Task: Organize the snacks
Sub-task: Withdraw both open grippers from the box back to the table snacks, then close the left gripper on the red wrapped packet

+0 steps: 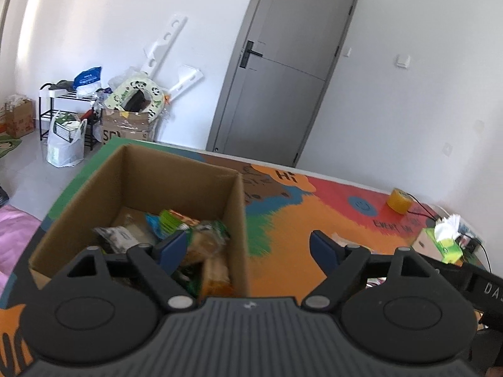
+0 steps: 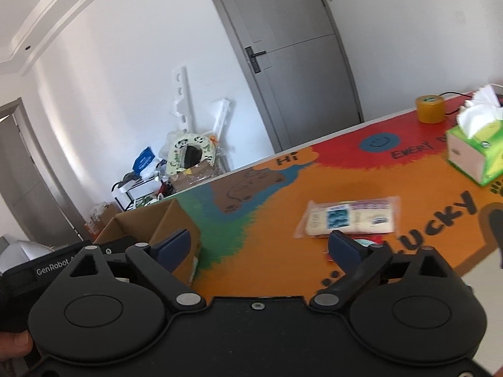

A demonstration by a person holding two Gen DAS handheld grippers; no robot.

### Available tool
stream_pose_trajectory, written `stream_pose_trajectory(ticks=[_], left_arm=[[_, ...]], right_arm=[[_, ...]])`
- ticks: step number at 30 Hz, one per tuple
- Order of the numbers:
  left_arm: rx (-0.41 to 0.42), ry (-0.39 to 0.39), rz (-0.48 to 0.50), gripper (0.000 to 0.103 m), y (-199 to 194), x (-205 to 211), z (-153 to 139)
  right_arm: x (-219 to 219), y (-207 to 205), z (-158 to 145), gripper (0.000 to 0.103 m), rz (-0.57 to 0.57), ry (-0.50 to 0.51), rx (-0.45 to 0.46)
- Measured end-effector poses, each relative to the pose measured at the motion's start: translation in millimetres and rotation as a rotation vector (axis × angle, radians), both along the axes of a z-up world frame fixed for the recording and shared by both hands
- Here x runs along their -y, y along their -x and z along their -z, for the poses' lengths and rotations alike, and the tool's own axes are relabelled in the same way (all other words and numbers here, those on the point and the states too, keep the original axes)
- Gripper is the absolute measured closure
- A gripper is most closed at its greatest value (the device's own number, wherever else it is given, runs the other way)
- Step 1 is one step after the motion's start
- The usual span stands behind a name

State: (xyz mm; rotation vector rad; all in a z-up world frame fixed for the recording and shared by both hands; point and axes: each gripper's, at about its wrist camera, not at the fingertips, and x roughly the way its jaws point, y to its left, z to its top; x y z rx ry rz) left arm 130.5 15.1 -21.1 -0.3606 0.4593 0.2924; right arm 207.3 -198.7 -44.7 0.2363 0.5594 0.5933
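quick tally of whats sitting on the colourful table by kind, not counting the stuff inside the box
cardboard box: 1
flat snack packet lying outside the box: 1
tissue box: 1
yellow tape roll: 1
total: 4
A red item partly hidden behind the right hand-held gripper is too obscured to class, so it is left out.

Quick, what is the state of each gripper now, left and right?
Left gripper: open, holding nothing, above the cardboard box.
Right gripper: open, holding nothing, above the table.
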Motion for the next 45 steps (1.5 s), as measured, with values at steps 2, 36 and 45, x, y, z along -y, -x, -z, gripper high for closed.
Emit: stream_pose_trajectory(ticks=[2,36,45], left_arm=[[0.0,-0.003,0.014,0.019,-1.2,7.4,0.0],[-0.097,-0.036,0.17,0.018,-95.3,101.0,35.4],[-0.15,-0.045,0.218,0.018,-123.5,127.4,53.1]], right_arm=[[9.7,-1.0,0.9,0.007,0.014,-0.004,-0.005],[103.7,-56.2,47.6,0.001,0.202,-0.04,-0.086],[115.1,-72.5,54.2,0.001,0.206,-0.032,-0.09]])
